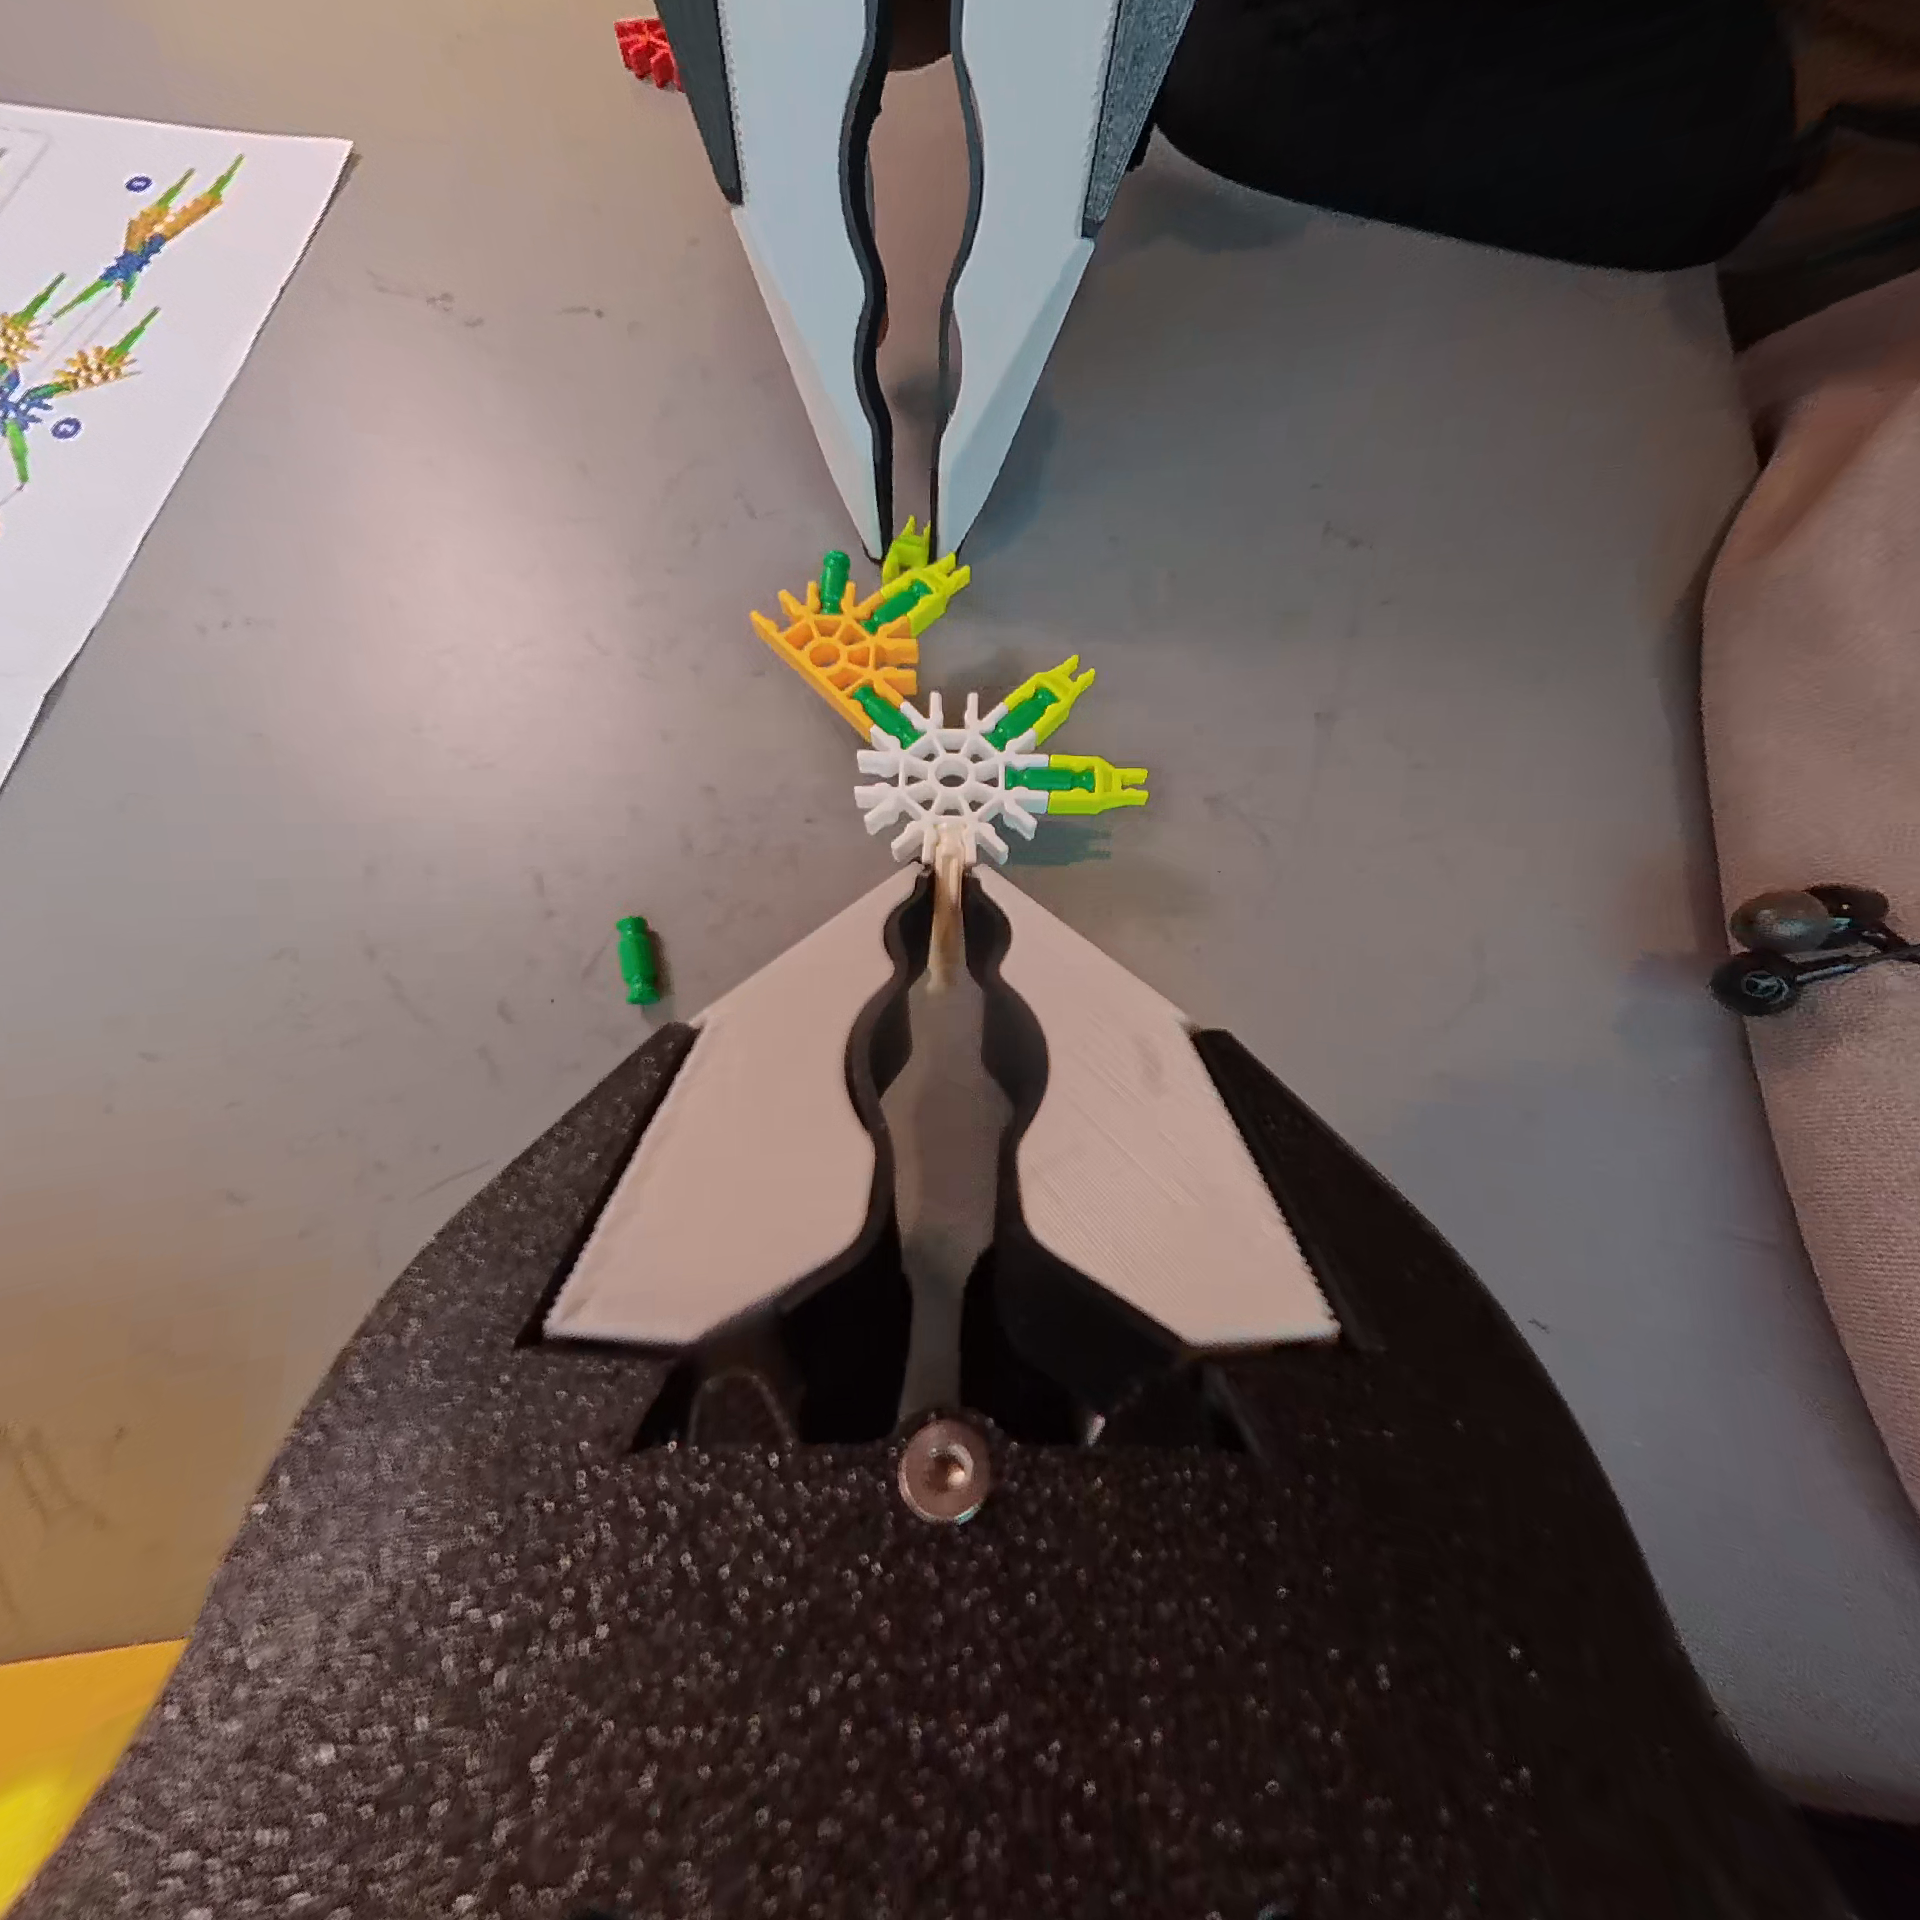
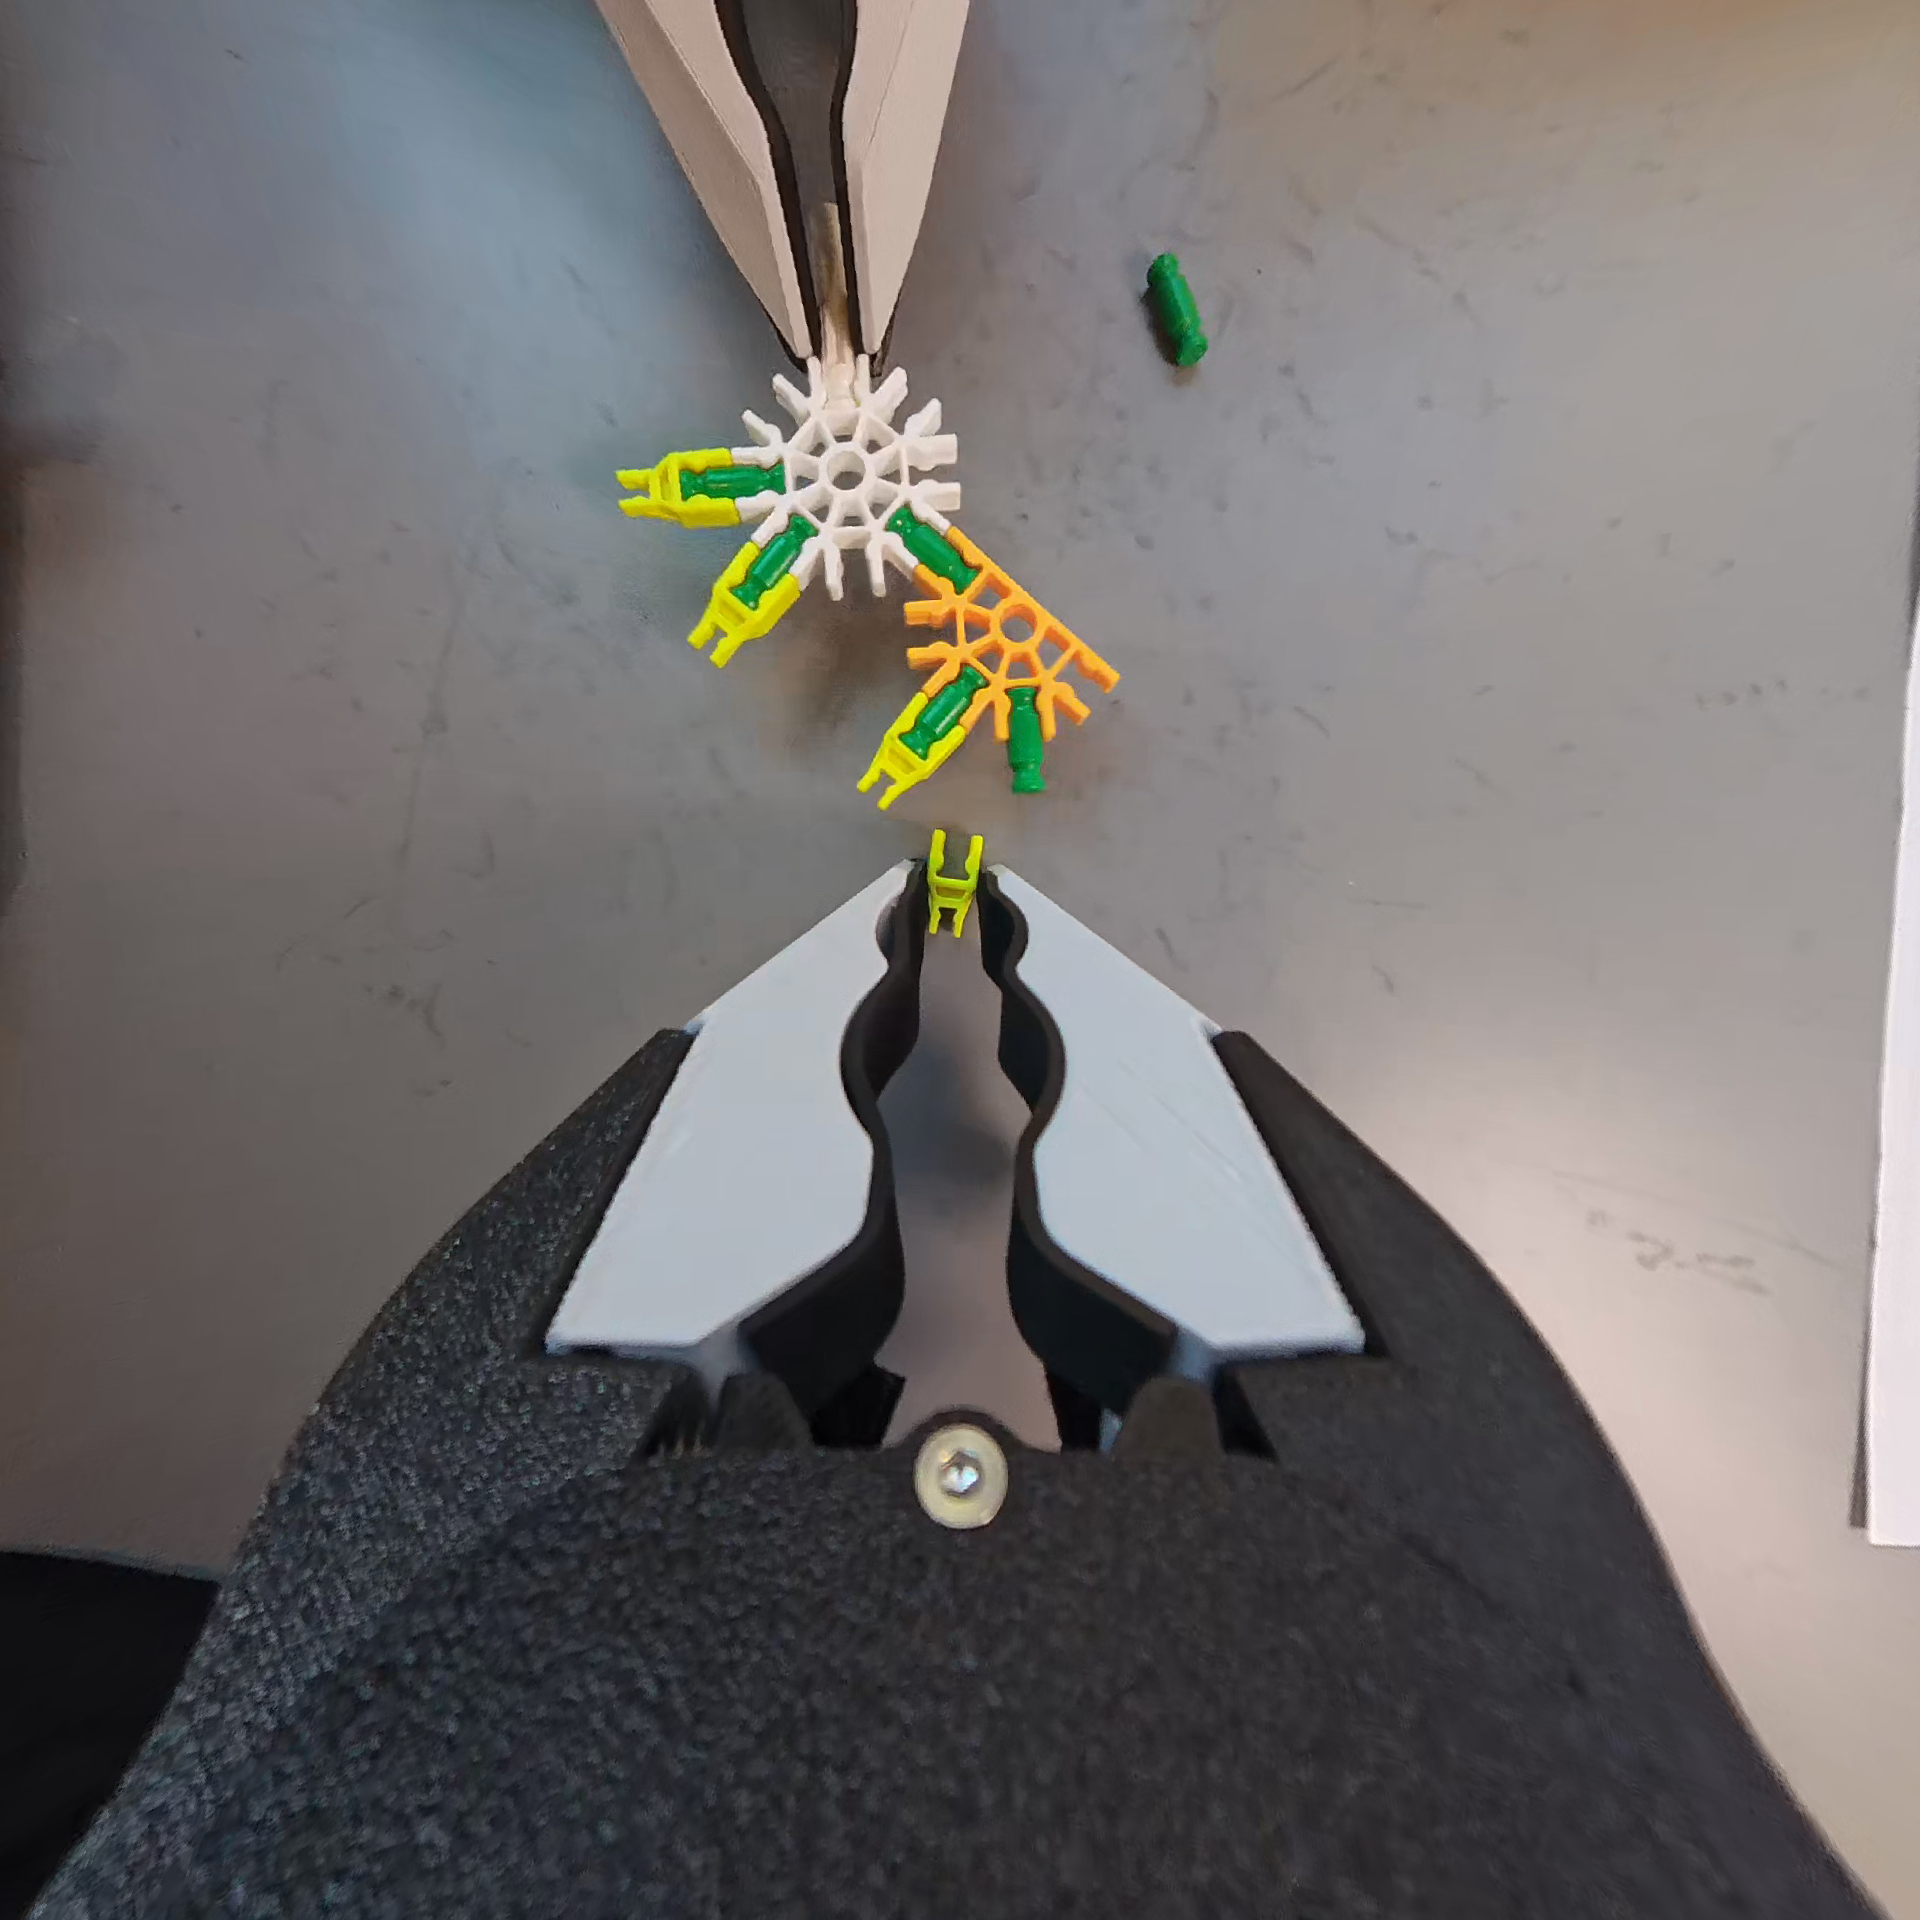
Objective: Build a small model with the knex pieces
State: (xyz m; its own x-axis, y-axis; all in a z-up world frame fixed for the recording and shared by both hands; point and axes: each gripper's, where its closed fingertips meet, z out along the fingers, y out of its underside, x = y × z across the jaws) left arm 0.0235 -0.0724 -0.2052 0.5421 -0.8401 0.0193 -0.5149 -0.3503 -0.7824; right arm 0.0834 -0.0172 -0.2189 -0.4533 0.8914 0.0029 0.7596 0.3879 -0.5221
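We see a grey table (image 1: pixel 416 727) with a printed sheet (image 1: pixel 156 364) of coloured diagrams lying at its far left edge. Over the table the two tongs face each other, tip to tip. The left gripper (image 1: pixel 948 878) is nearly closed, pinching a cream rod (image 1: pixel 948 925) that plugs into the white wheel connector (image 1: pixel 948 779). This holds the flat assembly against the table. The right gripper (image 2: pixel 954 883) is closed just as narrowly on a lime clip (image 2: pixel 954 888) (only a sliver of gap shows behind it). The clip's open fork points at the orange fan connector (image 2: pixel 1003 639). A bare green rod (image 2: pixel 1025 743) sticks out of that connector, near the clip but apart from it. A loose green rod (image 1: pixel 636 961) lies by itself beside the left gripper.
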